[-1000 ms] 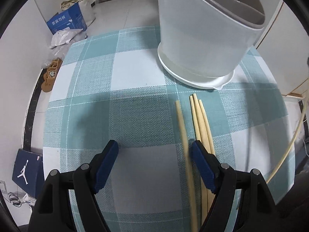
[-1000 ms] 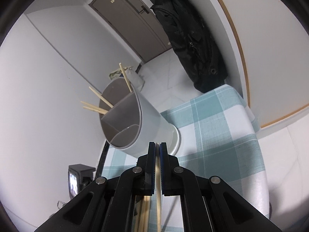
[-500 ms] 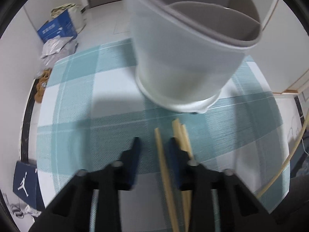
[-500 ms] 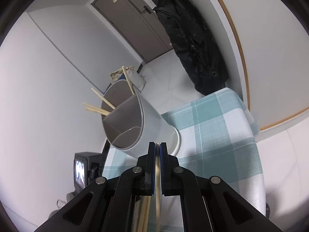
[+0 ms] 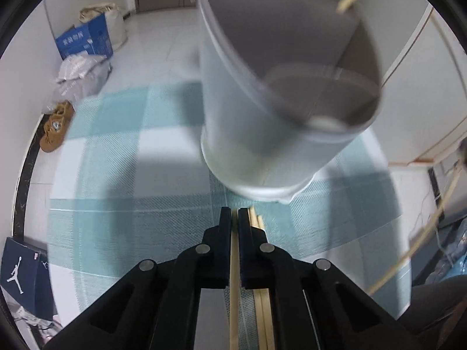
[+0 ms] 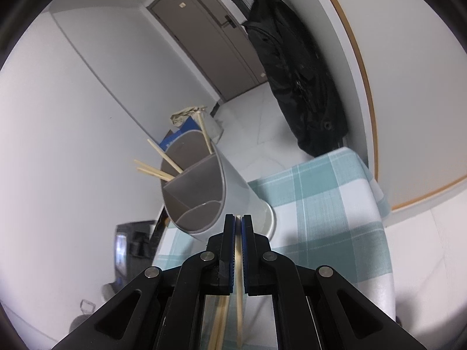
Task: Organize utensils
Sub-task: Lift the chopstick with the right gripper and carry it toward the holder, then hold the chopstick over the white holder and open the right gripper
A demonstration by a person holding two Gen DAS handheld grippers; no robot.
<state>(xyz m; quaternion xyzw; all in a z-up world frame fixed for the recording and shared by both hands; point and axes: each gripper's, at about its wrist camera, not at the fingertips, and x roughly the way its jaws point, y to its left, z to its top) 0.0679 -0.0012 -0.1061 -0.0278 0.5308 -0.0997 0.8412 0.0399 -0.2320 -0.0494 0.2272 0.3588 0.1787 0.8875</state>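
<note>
A pale grey utensil holder with inner dividers stands on the teal checked tablecloth, just beyond my left gripper. That gripper is shut on one wooden chopstick, lifted slightly off the cloth. A few more chopsticks lie on the cloth just right of it. In the right wrist view my right gripper is shut on another chopstick, held in the air near the holder. Several chopsticks stand in the holder's far compartment.
The table's far edge drops to a white tiled floor with a blue box, bags and brown shoes. A dark shoebox sits at lower left. A black coat hangs by a grey door.
My left gripper closed from wide open onto one chopstick, rose a little and came closer to the holder. The right gripper kept its grip and barely moved.
</note>
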